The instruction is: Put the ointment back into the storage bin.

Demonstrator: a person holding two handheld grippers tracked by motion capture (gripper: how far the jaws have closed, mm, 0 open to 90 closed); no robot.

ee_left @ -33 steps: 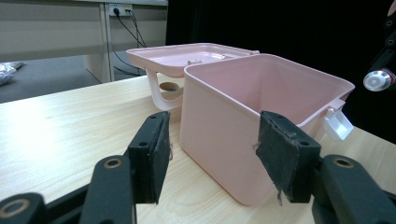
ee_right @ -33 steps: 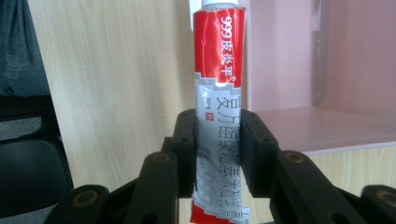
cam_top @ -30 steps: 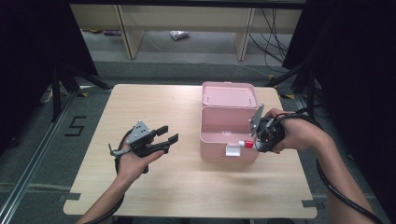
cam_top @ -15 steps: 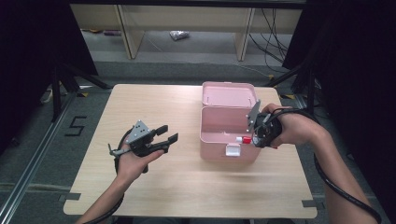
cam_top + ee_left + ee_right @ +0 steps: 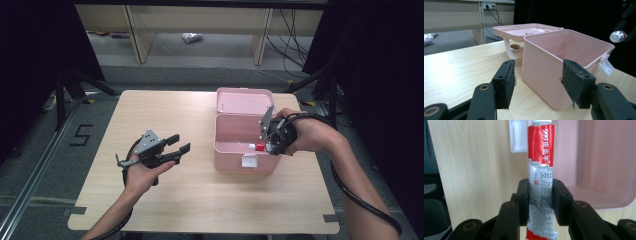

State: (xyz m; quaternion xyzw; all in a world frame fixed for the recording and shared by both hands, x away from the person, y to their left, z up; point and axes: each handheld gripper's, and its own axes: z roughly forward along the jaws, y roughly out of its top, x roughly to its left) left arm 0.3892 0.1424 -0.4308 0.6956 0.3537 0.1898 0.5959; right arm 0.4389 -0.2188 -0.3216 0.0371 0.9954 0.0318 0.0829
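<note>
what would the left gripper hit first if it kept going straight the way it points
Most likely the near side wall of the open pink box: it stands right ahead between the open fingers of the left gripper. Bare table lies between them.

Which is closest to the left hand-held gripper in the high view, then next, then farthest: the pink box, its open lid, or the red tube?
From the left hand-held gripper:
1. Pink box, just to its right.
2. Red tube, over the box's front edge.
3. Open lid, behind the box.
</note>
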